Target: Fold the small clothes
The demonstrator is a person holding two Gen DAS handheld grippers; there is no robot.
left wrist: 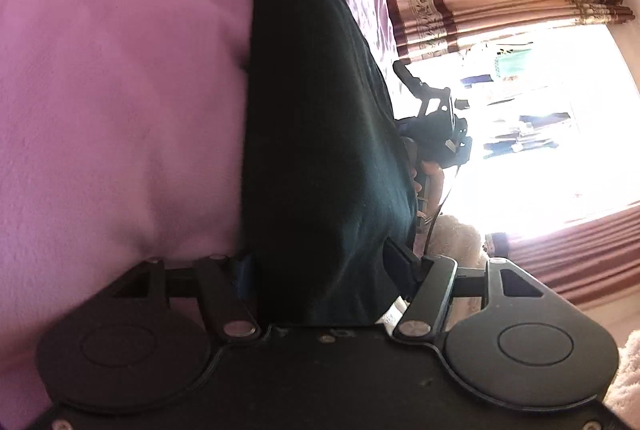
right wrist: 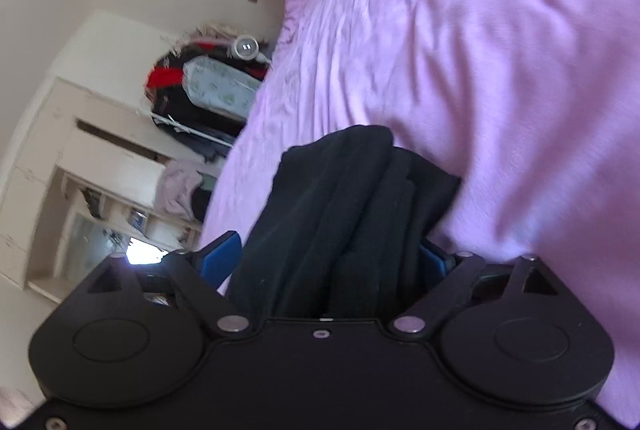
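— Tongs on the right [right wrist: 328, 254] stand open, I'd say: the blue pads sit on either side of the black garment [right wrist: 344, 189], and there's a sliver of gap at one pad.

— And the left tongs [left wrist: 324, 262]?

— Spread wide around the other end of it. The cloth fills the space between the fingers, so I cannot tell whether they pinch it or merely straddle it.

— What worries you?

— Snagging, mostly. If either pair pulls away with a layer caught on a pad, the top fold would likely drag along and the bundle would open up. The bed [left wrist: 120, 69] is soft and rumpled too, so the fabric could slump sideways instead of lying flat.

— Anything else?

— Should one end be lifted while the other lies loose, the layers may slide over each other and the edges go askew.

— How does the garment look?

— Dark, almost pure black, soft, a knit by the look of it. It lies on the pink sheet as a long narrow bundle running from one pair of tongs to the other. At the right end several stacked layers show, their edges not quite even.
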